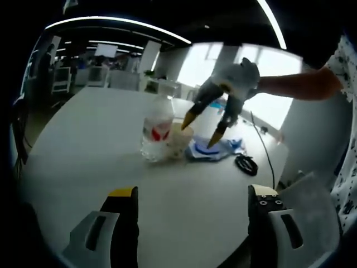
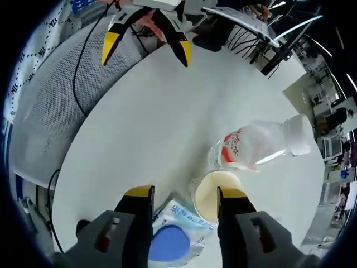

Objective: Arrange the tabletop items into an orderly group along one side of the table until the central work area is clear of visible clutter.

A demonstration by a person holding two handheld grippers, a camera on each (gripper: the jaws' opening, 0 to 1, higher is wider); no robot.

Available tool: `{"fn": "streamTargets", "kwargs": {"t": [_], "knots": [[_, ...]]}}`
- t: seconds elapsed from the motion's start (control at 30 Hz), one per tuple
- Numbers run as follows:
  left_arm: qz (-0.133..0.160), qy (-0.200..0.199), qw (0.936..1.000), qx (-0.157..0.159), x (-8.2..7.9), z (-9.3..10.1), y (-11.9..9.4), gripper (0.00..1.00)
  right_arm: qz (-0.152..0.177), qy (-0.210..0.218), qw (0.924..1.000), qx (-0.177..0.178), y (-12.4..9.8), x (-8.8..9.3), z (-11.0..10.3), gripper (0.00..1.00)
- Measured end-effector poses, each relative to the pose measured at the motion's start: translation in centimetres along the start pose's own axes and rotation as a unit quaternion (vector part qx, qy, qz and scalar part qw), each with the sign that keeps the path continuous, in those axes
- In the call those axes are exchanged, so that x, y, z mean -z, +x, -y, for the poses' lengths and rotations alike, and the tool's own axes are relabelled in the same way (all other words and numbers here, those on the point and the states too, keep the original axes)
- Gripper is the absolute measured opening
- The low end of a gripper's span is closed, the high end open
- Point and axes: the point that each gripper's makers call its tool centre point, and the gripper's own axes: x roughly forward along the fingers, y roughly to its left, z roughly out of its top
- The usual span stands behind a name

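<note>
Open-plan office: desk rows, ceiling strip lights

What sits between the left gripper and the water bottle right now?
Only bare white table separates the left gripper from the water bottle, per the left gripper view.

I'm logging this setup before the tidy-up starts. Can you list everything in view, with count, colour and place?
Table: one, white, round, under everything.
Bottle: one, clear with a red label, upright mid-table.
Cup: one, cream, right beside the bottle.
Packet: one, blue and white, flat beside the cup.
Cable: one, black, coiled near the table edge.
Chair: one, grey mesh, at the table's edge.
Left gripper: yellow-tipped fingers, open, at the table's edge.
Right gripper: yellow-tipped fingers, open, above the cup and packet.
</note>
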Motion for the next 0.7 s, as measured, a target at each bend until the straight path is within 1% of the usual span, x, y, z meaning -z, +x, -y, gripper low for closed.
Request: {"fn": "streamTargets", "kwargs": {"t": [0.13, 0.4, 0.5, 0.57, 0.7], "knots": [[-0.003, 0.006, 1.0, 0.003, -0.1, 0.1, 0.0, 0.78, 0.019, 0.017, 0.9996, 0.014, -0.3, -0.3, -0.2, 0.5], [-0.006, 0.024, 0.9997, 0.01, -0.9, 0.6, 0.1, 0.77, 0.056, 0.057, 0.996, 0.04, -1.4, -0.9, -1.1, 0.56], [-0.009, 0.03, 0.9994, 0.013, -1.2, 0.8, 0.2, 0.77, 0.07, 0.072, 0.9936, 0.052, -2.0, -1.0, -1.5, 0.58], [-0.01, 0.033, 0.9993, 0.014, -1.4, 1.0, 0.3, 0.77, 0.084, 0.087, 0.9906, 0.063, -2.4, -1.3, -1.7, 0.62], [-0.013, 0.042, 0.9989, 0.019, -1.7, 1.5, 0.4, 0.77, 0.101, 0.113, 0.9848, 0.084, -3.5, -1.4, -2.3, 0.66]]}}
